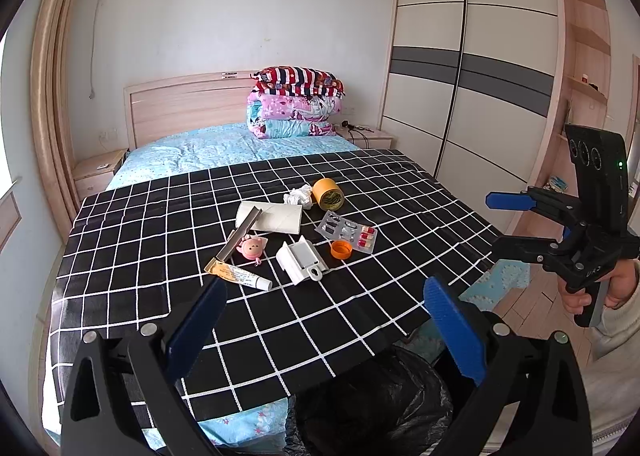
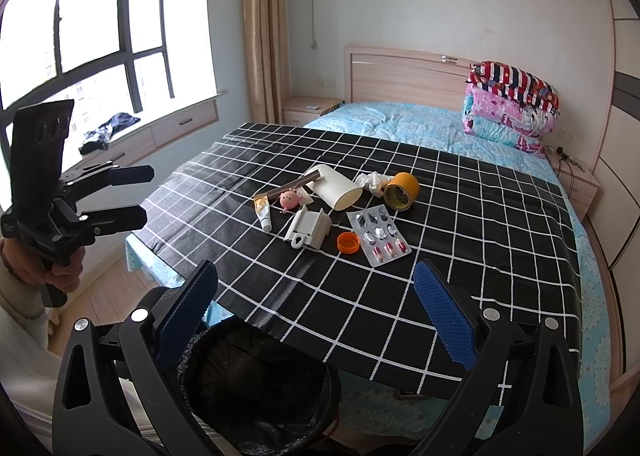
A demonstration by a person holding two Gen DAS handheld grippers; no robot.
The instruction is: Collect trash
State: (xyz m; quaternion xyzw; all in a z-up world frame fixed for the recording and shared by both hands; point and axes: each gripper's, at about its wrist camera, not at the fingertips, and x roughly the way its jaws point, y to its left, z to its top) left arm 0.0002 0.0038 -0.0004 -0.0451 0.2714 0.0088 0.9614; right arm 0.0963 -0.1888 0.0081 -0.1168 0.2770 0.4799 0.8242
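On the black checked cloth (image 1: 360, 288) lie a crumpled tissue (image 1: 299, 196) (image 2: 373, 181), a yellow tape roll (image 1: 329, 194) (image 2: 401, 190), a cardboard tube (image 1: 269, 216) (image 2: 335, 187), a pill blister (image 1: 346, 231) (image 2: 379, 235), an orange cap (image 1: 341, 249) (image 2: 347, 242), a white plastic holder (image 1: 301, 260) (image 2: 307, 232), an ointment tube (image 1: 239, 275) (image 2: 263, 212), a pink pig toy (image 1: 252, 247) (image 2: 290, 198) and a grey strip (image 1: 239, 236). A black-lined bin (image 2: 260, 388) (image 1: 372, 404) stands below the bed's near edge. My left gripper (image 1: 324, 324) and right gripper (image 2: 314, 312) are open, empty, held above the bin, short of the objects.
The bed has a blue sheet (image 1: 208, 147), stacked pillows (image 1: 298, 103) and a wooden headboard (image 1: 188, 99). A wardrobe (image 1: 480, 71) stands right, nightstands flank the bed, and a window with a sill (image 2: 120, 135) is left. Wooden floor (image 1: 528, 304) lies beside the bed.
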